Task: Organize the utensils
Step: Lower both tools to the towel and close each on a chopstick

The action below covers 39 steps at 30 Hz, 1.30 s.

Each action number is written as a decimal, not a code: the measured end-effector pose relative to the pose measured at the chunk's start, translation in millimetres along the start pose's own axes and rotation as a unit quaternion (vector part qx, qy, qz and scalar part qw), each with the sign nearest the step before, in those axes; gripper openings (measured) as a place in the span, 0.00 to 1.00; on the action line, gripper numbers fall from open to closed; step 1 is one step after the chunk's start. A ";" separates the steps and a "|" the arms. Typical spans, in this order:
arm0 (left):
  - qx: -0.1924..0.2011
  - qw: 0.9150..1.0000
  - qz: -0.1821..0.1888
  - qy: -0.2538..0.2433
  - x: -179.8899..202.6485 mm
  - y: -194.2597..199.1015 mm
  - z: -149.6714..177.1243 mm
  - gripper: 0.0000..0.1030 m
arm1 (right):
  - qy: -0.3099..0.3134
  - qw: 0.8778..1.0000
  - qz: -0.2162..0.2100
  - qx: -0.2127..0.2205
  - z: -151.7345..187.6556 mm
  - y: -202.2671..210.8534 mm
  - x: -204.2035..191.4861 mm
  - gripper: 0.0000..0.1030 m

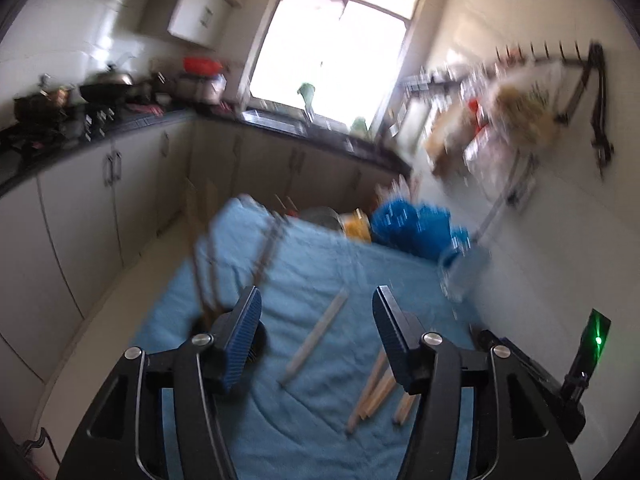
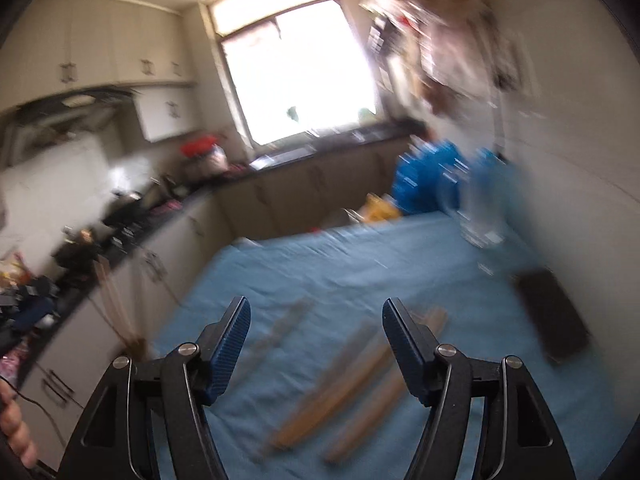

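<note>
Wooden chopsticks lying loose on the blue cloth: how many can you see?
About 5, though blur hides exact numbers: one chopstick lies alone mid-cloth, and a cluster of roughly four lies beside it, partly behind the left gripper's finger. More stand in a holder.

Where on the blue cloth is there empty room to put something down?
The blue cloth is bare in its middle, between the loose wooden chopsticks near the grippers and the blue bag at the far end. The near right part is crowded with chopsticks.

We look forward and down from each wrist, close over the blue cloth (image 1: pixel 320 264); both views share the window (image 2: pixel 296 76).
</note>
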<state>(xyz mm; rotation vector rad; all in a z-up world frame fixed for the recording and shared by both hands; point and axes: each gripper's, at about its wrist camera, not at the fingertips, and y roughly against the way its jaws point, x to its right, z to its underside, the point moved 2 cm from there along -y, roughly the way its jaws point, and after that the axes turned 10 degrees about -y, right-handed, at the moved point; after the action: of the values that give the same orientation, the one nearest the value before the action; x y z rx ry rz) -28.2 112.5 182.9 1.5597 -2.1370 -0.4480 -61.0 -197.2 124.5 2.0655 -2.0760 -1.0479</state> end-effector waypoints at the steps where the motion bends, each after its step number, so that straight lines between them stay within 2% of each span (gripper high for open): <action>1: -0.017 1.000 0.010 -0.004 8.1 -8.7 6.0 0.55 | -0.008 1.000 0.015 -0.013 2.0 0.0 17.1 0.71; 4: -0.069 0.997 0.027 -0.022 33.9 -42.3 23.2 0.55 | -0.032 0.997 0.038 -0.055 10.4 -4.6 58.7 0.71; 7: -0.115 0.991 0.042 -0.046 53.5 -75.3 39.5 0.55 | -0.043 0.993 0.030 -0.107 21.0 -19.1 81.4 0.70; 9: -0.147 0.986 0.052 -0.064 69.1 -101.7 52.5 0.55 | -0.047 0.990 0.021 -0.135 28.0 -31.7 89.3 0.64; 11: -0.171 0.981 0.053 -0.074 79.1 -122.3 62.3 0.54 | -0.049 0.986 0.017 -0.157 33.7 -42.5 92.9 0.54; 13: -0.189 0.977 0.057 -0.082 86.8 -142.9 70.7 0.46 | -0.049 0.982 0.008 -0.182 39.3 -57.2 91.9 0.45; 14: -0.197 0.975 0.054 -0.087 89.9 -152.7 73.8 0.45 | -0.047 0.981 0.006 -0.187 39.7 -62.8 89.2 0.41; 18: -0.217 0.970 0.041 -0.098 96.6 -188.1 81.4 0.45 | -0.026 0.976 0.011 -0.215 47.7 -89.8 85.5 0.36; 21: -0.229 0.967 0.047 -0.101 99.7 -208.0 83.2 0.43 | -0.015 0.974 0.017 -0.227 53.6 -103.9 84.5 0.32; 23: -0.238 0.964 0.044 -0.113 103.9 -220.0 84.8 0.37 | -0.006 0.973 0.020 -0.228 55.7 -110.5 82.6 0.31; 25: -0.250 0.959 0.041 -0.125 107.3 -231.2 88.0 0.24 | 0.009 0.975 0.027 -0.222 55.1 -115.6 79.5 0.31; 26: -0.254 0.957 0.038 -0.131 108.8 -237.4 90.0 0.23 | 0.015 0.975 0.030 -0.221 54.8 -117.4 78.7 0.29; 27: -0.245 0.959 0.034 -0.139 111.0 -239.1 88.2 0.22 | 0.026 0.975 0.035 -0.220 54.0 -119.2 77.5 0.29; 29: -0.249 0.956 0.035 -0.151 113.8 -242.8 85.9 0.19 | 0.038 0.974 0.038 -0.221 52.5 -121.2 76.1 0.29; 30: -0.251 0.955 0.041 -0.151 113.6 -244.7 84.5 0.13 | 0.042 0.973 0.041 -0.221 51.1 -122.1 75.8 0.29; 34: -0.253 0.955 0.057 -0.143 110.3 -249.7 83.1 0.09 | 0.037 0.972 0.037 -0.230 48.6 -123.4 81.8 0.28; 36: -0.252 0.957 0.065 -0.132 106.2 -249.4 83.2 0.09 | 0.030 0.972 0.030 -0.233 48.4 -121.3 86.6 0.25; 38: -0.252 0.958 0.066 -0.121 104.0 -250.0 83.3 0.09 | 0.034 0.972 0.034 -0.232 48.8 -120.6 88.5 0.17; 39: -0.251 0.958 0.065 -0.119 104.0 -250.2 83.8 0.09 | 0.038 0.971 0.037 -0.232 48.5 -120.9 88.1 0.17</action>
<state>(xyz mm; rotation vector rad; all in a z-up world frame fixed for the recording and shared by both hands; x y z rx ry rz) 101.5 -63.5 2.3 1.1144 -2.0565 -1.0814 11.8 -242.2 -7.4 1.7525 -1.6552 -1.2702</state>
